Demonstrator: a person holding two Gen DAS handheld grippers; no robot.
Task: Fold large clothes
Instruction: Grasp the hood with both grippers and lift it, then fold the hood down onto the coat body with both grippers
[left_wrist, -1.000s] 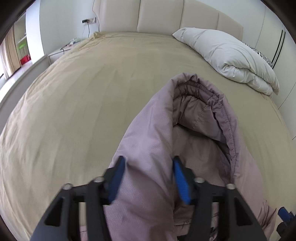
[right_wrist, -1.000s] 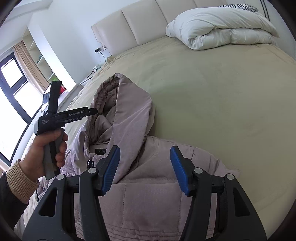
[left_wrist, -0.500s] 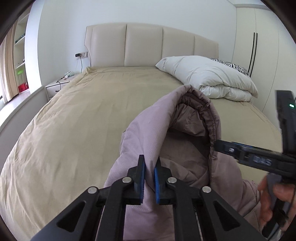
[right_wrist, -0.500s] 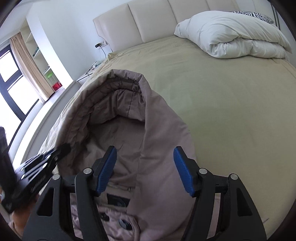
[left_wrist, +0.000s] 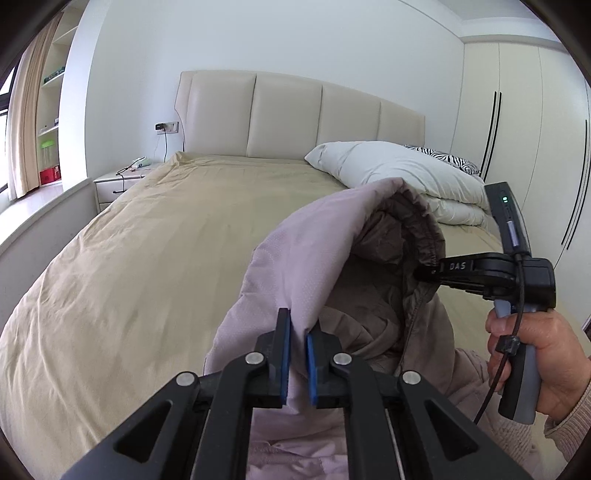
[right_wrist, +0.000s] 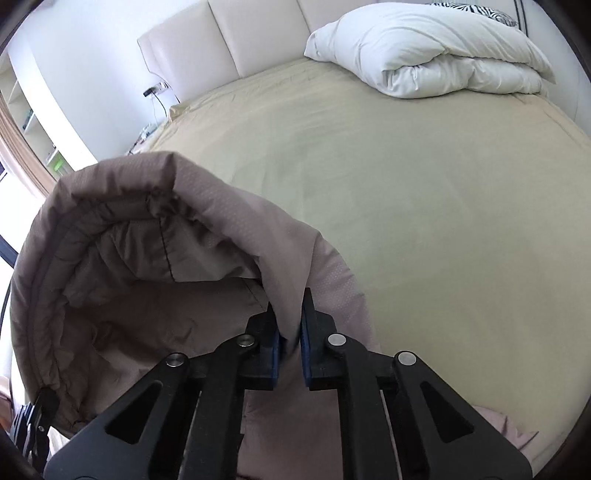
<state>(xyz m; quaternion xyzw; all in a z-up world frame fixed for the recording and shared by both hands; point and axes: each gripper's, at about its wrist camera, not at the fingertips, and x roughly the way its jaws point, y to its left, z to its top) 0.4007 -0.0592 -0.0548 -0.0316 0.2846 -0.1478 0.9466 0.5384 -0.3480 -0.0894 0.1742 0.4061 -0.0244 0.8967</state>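
A mauve padded jacket with a hood (left_wrist: 325, 243) lies at the near end of the bed, its hood lifted off the sheet. My left gripper (left_wrist: 297, 334) is shut on the hood's left side, fabric pinched between the blue pads. My right gripper (right_wrist: 290, 326) is shut on the hood's right rim (right_wrist: 280, 266). In the left wrist view the right gripper (left_wrist: 423, 275) bites the gathered rim from the right, held by a hand (left_wrist: 546, 354). The hood's darker lining (right_wrist: 147, 295) gapes open between the two grips. The jacket's body is mostly hidden below both grippers.
The bed's beige sheet (left_wrist: 155, 251) stretches away to a cream padded headboard (left_wrist: 288, 114). A folded white duvet (right_wrist: 424, 51) and a zebra-print pillow (left_wrist: 443, 157) sit at the far right. A white nightstand (left_wrist: 118, 181) stands left of the bed, wardrobe doors (left_wrist: 517, 129) right.
Both grippers stood open around the jacket a second ago. The left one shut on the hood's left side first, then the right one shut on its right rim. The hood has risen.
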